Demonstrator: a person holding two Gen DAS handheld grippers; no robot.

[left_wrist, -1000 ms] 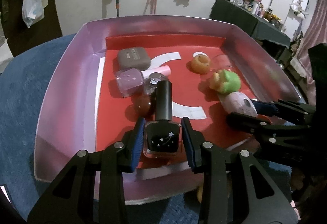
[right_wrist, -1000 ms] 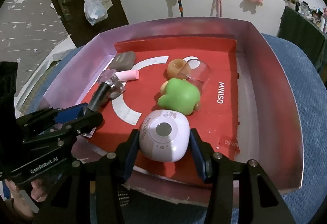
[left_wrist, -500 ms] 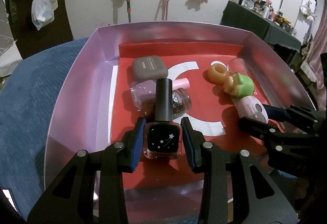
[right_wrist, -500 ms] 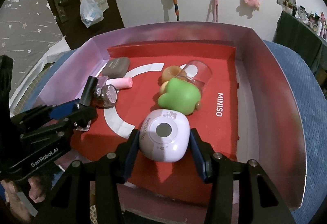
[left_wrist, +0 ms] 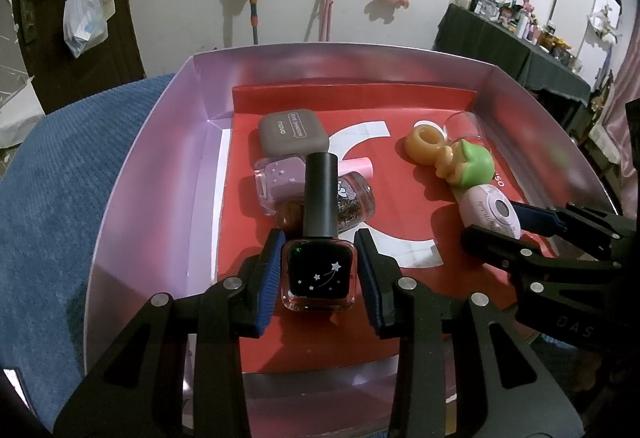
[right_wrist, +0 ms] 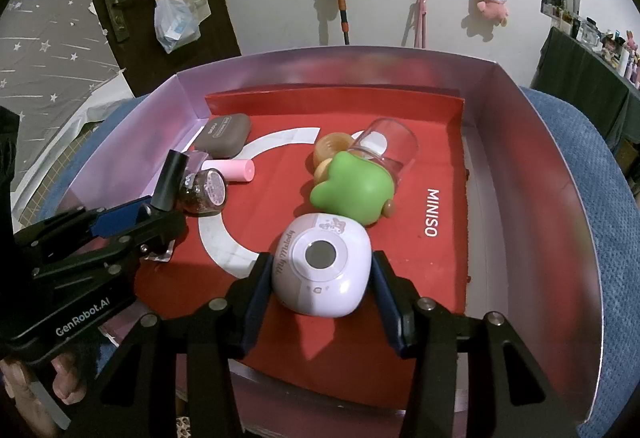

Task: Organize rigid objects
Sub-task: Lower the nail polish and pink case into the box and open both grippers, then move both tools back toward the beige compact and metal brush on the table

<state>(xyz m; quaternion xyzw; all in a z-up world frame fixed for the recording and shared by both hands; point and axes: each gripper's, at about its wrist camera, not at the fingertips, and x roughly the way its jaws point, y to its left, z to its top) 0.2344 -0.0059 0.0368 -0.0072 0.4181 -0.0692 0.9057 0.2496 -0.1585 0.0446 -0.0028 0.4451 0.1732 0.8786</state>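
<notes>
Gripping — left gripper (left_wrist: 319,270) black polish bottle (left_wrist: 319,270), right gripper (right_wrist: 322,280) white case (right_wrist: 322,270).

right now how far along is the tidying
Mostly done: the eyeshadow case, glitter jar, green toy and clear cup already lie in the box. In hand: left gripper holds the black nail polish, right gripper the white gadget. Left: releasing both.

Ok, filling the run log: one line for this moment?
left gripper: shut on black nail polish | right gripper: shut on white device | both over red box
</notes>
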